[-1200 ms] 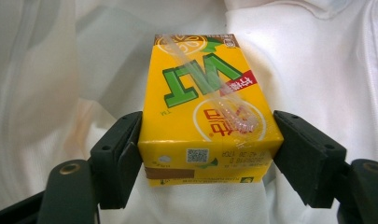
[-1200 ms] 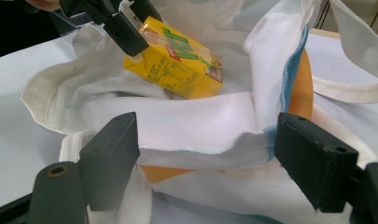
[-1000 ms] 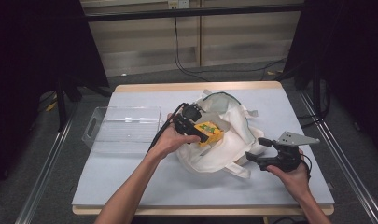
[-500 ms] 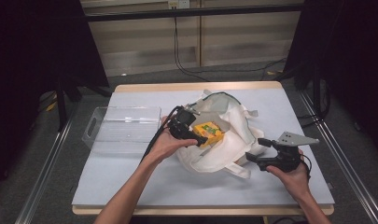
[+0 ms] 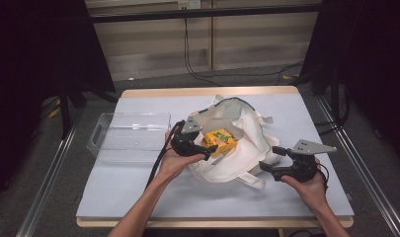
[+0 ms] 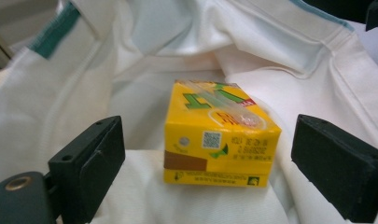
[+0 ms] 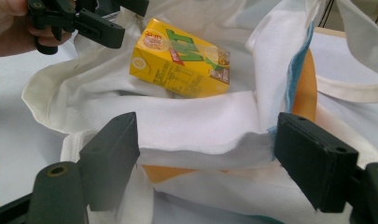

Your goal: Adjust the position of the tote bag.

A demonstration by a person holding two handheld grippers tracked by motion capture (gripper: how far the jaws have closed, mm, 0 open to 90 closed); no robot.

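1. Centrally, yellow drink carton (image 5: 220,140) lies inside white tote bag (image 5: 242,148) on the table (image 5: 113,187);
2. left gripper (image 6: 210,158) jaws apart, flanking carton, not touching;
3. right gripper (image 7: 207,163) jaws apart, at bag's edge.

Yellow drink carton (image 6: 220,140): base sunk in folds of the white cloth bag (image 6: 144,93); small print on its side too blurred to read. In the right gripper view the carton's (image 7: 182,58) lower edge is hidden behind a fold of the bag (image 7: 196,126). Orange item (image 7: 304,88) inside the bag mostly covered by cloth, identity cannot tell. High view: person's forearms cut off at the bottom edge; contents of the clear plastic bin (image 5: 128,136) cannot be made out
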